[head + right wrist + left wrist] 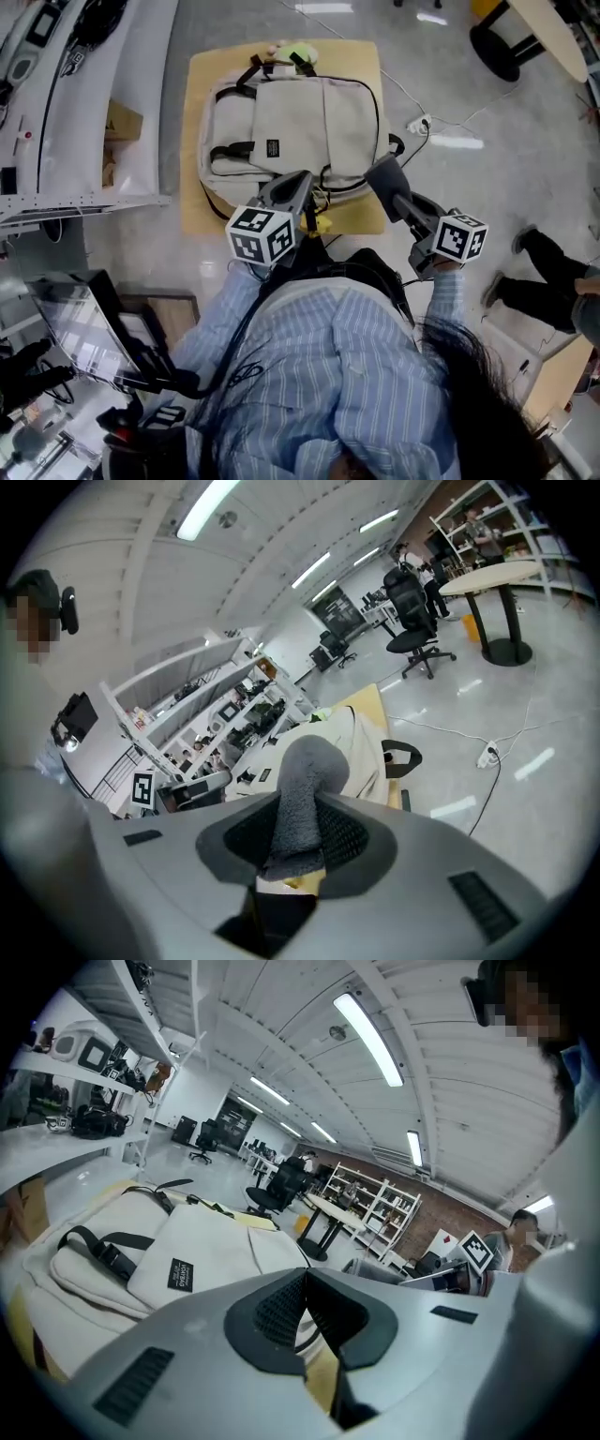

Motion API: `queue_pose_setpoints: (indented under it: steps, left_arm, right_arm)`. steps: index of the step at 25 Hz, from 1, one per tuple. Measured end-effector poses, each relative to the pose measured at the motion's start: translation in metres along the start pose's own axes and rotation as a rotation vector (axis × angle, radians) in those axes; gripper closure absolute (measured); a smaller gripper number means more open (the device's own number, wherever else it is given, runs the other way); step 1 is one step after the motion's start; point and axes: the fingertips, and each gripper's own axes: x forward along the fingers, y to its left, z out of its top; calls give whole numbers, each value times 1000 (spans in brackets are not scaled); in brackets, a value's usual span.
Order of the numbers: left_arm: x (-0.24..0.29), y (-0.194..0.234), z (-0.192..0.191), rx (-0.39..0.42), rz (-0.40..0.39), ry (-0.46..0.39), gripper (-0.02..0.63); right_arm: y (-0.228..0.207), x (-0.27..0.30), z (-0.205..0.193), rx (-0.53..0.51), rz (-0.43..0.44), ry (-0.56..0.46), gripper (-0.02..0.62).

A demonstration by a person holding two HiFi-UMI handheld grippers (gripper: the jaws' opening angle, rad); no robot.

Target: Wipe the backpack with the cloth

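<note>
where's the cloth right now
The grey cloth is pinched in the right gripper, right of centre in the head view, by the near right corner of the backpack.

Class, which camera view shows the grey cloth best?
The right gripper view: the grey cloth stands large, pinched in the jaws of the right gripper. The head view shows it small; the left gripper view misses it.
</note>
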Motion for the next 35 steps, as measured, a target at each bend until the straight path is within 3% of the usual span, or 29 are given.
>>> queue_pose_setpoints:
  steps: [9, 16, 21, 28, 35]
  left_arm:
    - [-21, -95, -54, -5, 55, -62, 601]
    - [-49, -151, -128, -36, 132, -52, 601]
    - [-65, -187, -153, -30, 123, -25, 601]
    - [-92, -192, -155, 32, 122, -35, 601]
    - [-158, -131, -137, 46, 167, -97, 601]
  right_arm:
    - [37, -61, -54, -52, 154, -30, 489]
    - [48, -107, -121, -94, 193, 10, 489]
    - [53, -134, -151, -85, 178, 24, 489]
    - [79, -136, -178, -94, 182, 60, 489]
    - [130, -79, -188, -77, 215, 54, 489]
